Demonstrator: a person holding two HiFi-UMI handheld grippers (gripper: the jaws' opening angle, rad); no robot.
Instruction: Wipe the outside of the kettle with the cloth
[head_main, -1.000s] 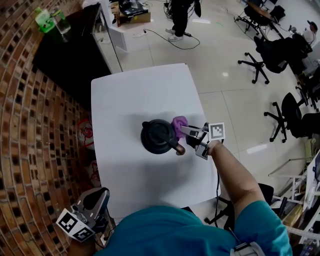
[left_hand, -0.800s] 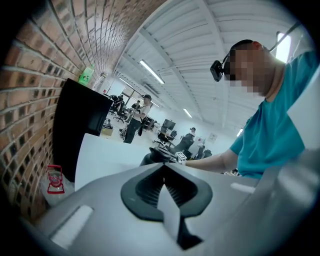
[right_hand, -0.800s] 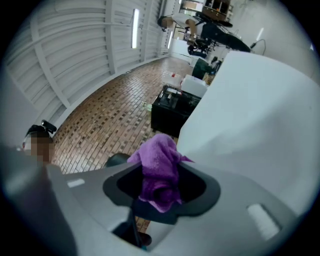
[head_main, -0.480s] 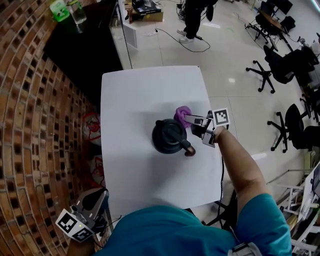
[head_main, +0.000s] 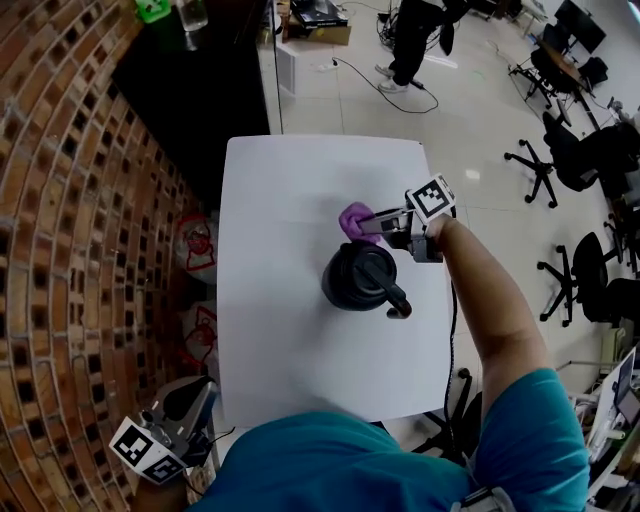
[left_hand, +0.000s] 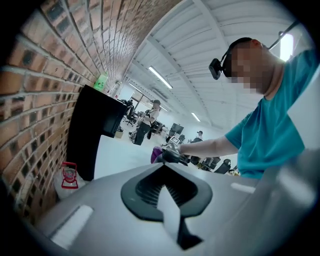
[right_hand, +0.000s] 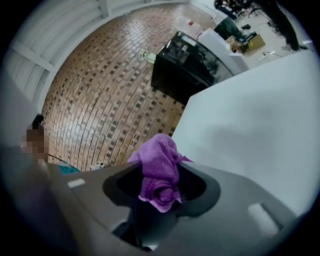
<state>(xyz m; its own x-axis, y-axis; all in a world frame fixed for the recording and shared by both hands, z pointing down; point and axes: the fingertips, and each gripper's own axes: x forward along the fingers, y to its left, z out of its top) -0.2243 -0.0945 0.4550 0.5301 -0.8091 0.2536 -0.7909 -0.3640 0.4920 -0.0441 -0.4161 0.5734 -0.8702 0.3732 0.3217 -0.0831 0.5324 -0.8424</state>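
A black kettle stands on the white table, its handle pointing toward me and to the right. A purple cloth is bunched against the kettle's far side. My right gripper is shut on that cloth and reaches in from the right, its marker cube above the hand. In the right gripper view the cloth hangs crumpled between the jaws of the right gripper, hiding the kettle. My left gripper is down at the lower left, off the table, shut and holding nothing.
A brick wall runs along the left. A black cabinet stands beyond the table's far left corner. Office chairs and a standing person are on the tiled floor to the right and beyond.
The right gripper has carried the cloth from the kettle's right side round to its far side. The left gripper has stayed put. My head view has shifted.
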